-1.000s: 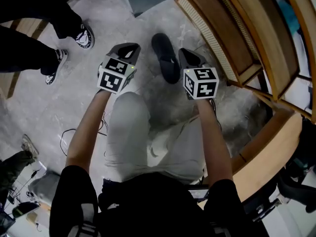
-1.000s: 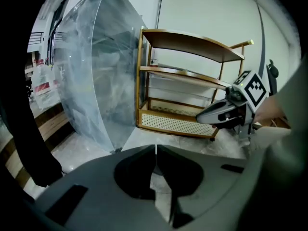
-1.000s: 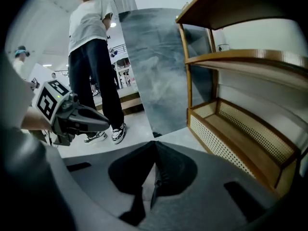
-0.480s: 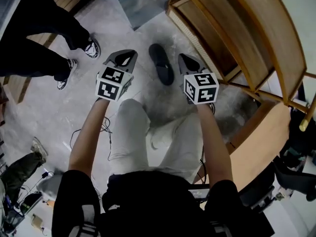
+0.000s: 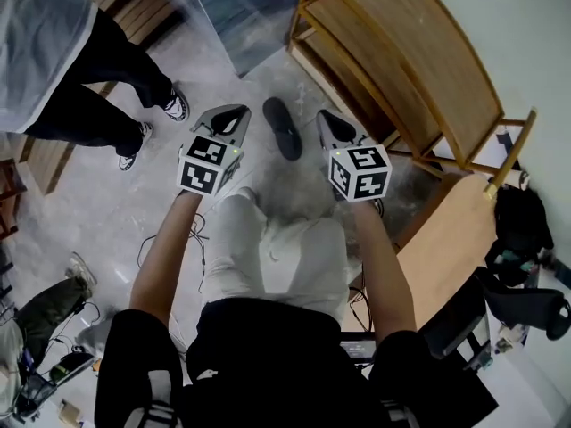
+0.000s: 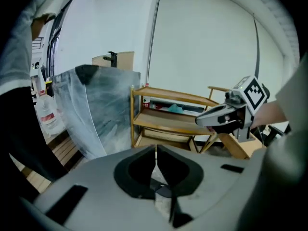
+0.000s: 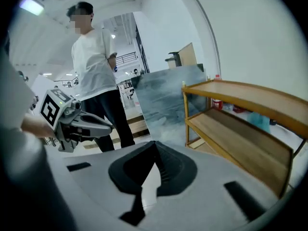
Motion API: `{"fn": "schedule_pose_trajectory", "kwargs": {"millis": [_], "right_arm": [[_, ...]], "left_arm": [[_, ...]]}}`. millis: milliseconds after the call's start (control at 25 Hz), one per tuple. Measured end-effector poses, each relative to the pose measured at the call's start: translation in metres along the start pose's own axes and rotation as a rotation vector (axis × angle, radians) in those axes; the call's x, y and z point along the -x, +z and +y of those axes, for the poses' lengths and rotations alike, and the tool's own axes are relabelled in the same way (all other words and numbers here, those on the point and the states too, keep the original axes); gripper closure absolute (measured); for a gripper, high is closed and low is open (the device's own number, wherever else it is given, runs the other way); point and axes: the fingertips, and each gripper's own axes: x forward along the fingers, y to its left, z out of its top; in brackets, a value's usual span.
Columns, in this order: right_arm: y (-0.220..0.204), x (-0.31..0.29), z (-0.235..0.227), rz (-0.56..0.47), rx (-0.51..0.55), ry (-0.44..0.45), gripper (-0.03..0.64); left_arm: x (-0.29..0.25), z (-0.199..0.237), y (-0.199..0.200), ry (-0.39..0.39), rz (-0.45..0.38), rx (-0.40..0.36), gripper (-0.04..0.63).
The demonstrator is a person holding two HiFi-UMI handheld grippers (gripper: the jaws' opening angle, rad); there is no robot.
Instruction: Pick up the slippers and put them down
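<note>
Only one dark slipper [image 5: 282,128] in sight, on the floor upper centre, between left gripper [image 5: 234,112] and right gripper [image 5: 326,119], both clamped shut on nothing. Wooden shelf [image 5: 401,69] holds one red bottle [image 7: 217,102] and one teal thing [image 7: 262,121].

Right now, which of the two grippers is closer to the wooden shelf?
Right. The right gripper is just beside the wooden shelf's near end; the left gripper is farther off, across the black slipper.

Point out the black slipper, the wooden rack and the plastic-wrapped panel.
black slipper [image 5: 282,128]: head view, the middle of its length, on the floor.
wooden rack [image 5: 401,65]: head view, the top shelf board.
plastic-wrapped panel [image 6: 98,112]: left gripper view, the middle of its wrapped face.
</note>
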Motion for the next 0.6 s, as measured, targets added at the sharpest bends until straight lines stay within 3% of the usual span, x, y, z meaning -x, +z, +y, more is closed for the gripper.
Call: {"fn": "schedule_pose_trajectory", "kwargs": {"millis": [320, 600], "right_arm": [[0.095, 0.074, 0.033, -0.052, 0.017, -0.001, 0.617], [0.153, 0.134, 0.060, -0.088, 0.037, -0.005, 0.617]], "left_arm": [[0.075, -0.024, 0.094, -0.031, -0.030, 0.003, 0.583], [0.132, -0.047, 0.144, -0.036, -0.075, 0.026, 0.583]]}}
